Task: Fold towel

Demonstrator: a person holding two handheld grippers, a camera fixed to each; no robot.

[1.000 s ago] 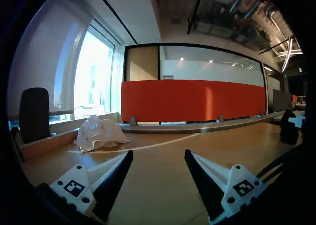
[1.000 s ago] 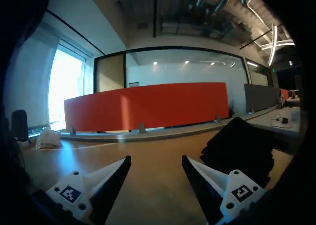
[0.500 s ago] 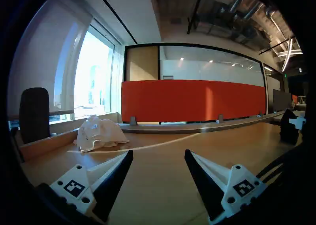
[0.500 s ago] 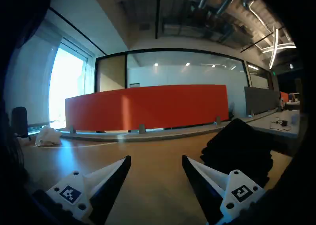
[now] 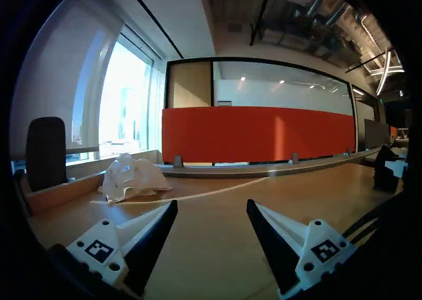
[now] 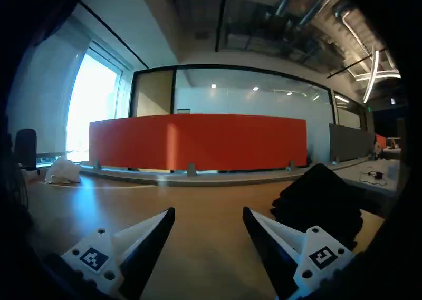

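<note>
the left gripper (image 5: 211, 202) sits low over a wooden table (image 5: 211, 258), its two fingers spread wide with bare wood between them. a crumpled white towel (image 5: 132, 177) lies well ahead to the left, near the window (image 5: 124, 110) and a black chair (image 5: 46, 151). an orange panel (image 5: 258, 134) runs along the table's far edge.

One white towel (image 5: 132, 180), one black cloth pile (image 6: 319, 202), one orange divider (image 5: 258, 134).

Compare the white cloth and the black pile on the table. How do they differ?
The white cloth is pale and crumpled into a loose heap; the black pile is dark and looks stacked in layers. The white cloth lies by the window, the black pile near the right gripper. Both rest on the wooden table.
</note>
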